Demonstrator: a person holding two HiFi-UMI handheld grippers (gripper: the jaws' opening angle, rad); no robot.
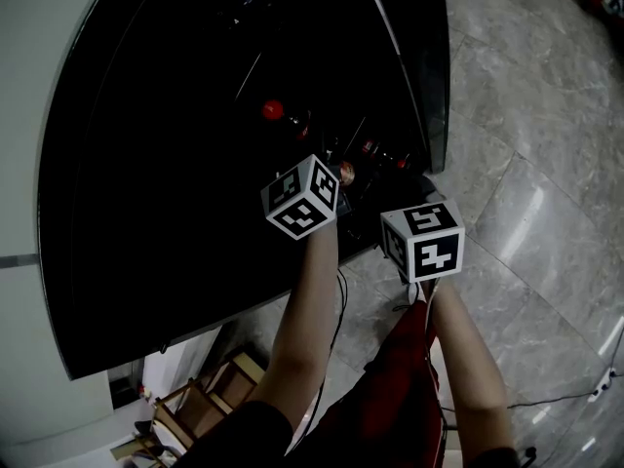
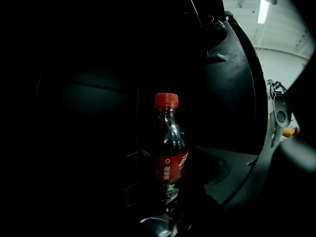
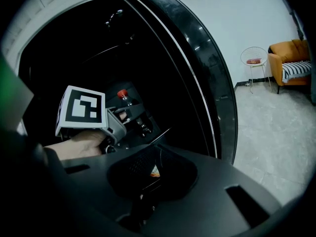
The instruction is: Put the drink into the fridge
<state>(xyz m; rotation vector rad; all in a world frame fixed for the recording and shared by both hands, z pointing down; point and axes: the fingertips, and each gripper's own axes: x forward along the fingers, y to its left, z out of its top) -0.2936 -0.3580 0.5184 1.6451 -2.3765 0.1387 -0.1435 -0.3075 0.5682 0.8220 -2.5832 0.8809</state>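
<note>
A dark cola bottle with a red cap and red label stands upright on a shelf inside the black fridge. Its cap shows as a red dot in the head view. My left gripper reaches into the fridge with its jaws spread wide on either side of the bottle, and the pads do not press on it. My right gripper hangs just outside the fridge opening, to the right of the left one. Its jaws lie together with nothing between them.
The curved black fridge door stands open to the right. Grey marble floor lies beyond it, with a cable at the lower right. A white side table and an orange sofa stand far off.
</note>
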